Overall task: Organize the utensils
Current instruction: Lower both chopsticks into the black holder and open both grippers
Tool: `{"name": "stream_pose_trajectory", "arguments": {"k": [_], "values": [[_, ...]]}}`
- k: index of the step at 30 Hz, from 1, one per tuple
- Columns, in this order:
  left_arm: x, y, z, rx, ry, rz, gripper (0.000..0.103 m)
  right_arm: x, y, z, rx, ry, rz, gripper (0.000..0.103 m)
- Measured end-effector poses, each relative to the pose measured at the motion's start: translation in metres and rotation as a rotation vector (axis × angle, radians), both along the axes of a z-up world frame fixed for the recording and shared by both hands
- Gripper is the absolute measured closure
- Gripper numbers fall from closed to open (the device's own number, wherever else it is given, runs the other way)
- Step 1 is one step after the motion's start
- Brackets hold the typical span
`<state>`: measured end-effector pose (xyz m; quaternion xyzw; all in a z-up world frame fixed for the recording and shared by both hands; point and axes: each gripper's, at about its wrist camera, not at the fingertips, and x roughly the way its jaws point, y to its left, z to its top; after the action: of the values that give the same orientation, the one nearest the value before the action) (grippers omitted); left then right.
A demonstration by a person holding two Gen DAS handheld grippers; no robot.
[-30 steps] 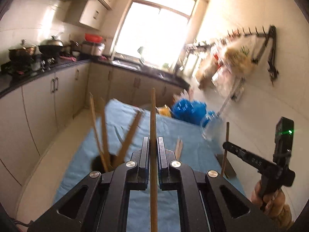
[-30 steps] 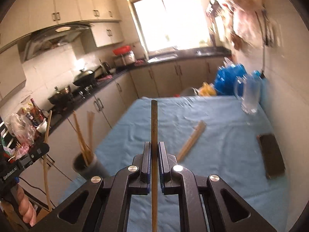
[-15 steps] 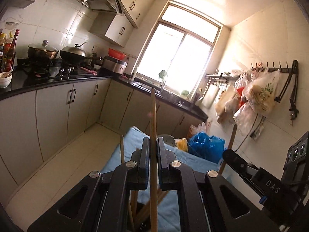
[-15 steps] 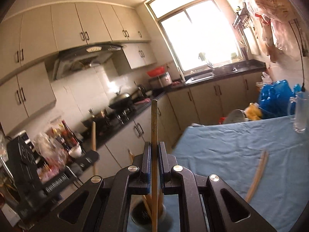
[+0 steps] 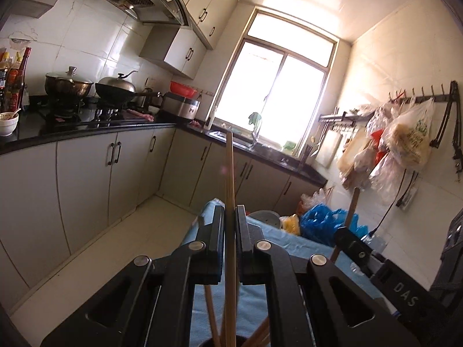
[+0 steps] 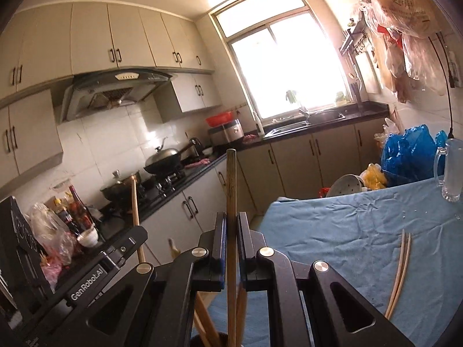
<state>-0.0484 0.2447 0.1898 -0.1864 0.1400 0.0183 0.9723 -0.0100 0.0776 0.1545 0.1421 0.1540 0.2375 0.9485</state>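
My left gripper (image 5: 230, 211) is shut on a wooden chopstick (image 5: 229, 179) held upright, its lower end going down among other chopsticks (image 5: 212, 318) in a dark holder cup (image 5: 208, 342) at the bottom edge. My right gripper (image 6: 231, 217) is shut on another upright chopstick (image 6: 231, 185), also over the cup (image 6: 196, 341) with several chopsticks in it. The right gripper shows in the left view (image 5: 350, 240), the left gripper in the right view (image 6: 136, 231). Two loose chopsticks (image 6: 400, 269) lie on the blue tablecloth (image 6: 347, 231).
A glass mug (image 6: 451, 170) stands at the table's far right. Blue plastic bags (image 6: 408, 153) and a metal bowl (image 6: 347, 185) sit beyond the table. Kitchen cabinets (image 5: 86, 173), a stove with pots (image 5: 69, 86) and hanging bags (image 5: 405, 138) line the walls.
Both grippers have tilted upward and come down close over the cup, which now sits at the bottom edge of both views. Each still holds its chopstick.
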Motion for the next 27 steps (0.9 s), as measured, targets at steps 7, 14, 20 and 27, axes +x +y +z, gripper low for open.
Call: {"name": "stream_pose_trajectory", "arguments": {"k": [7,14,20,27], "values": [[0.003,0.002,-0.017,-0.017,0.056,0.014,0.097,0.002,-0.002,-0.015,-0.019,0.039,0.006,0.095],[-0.011,-0.004,-0.012,0.018,0.083,0.047,0.081,-0.007,-0.005,-0.014,-0.023,0.031,0.017,0.086],[-0.039,-0.006,-0.003,0.034,0.067,0.096,0.059,-0.019,-0.018,-0.008,-0.002,0.019,0.003,0.059],[-0.075,-0.02,-0.004,0.085,0.116,0.155,0.049,-0.042,-0.049,-0.008,0.008,0.015,-0.05,0.038]]}}
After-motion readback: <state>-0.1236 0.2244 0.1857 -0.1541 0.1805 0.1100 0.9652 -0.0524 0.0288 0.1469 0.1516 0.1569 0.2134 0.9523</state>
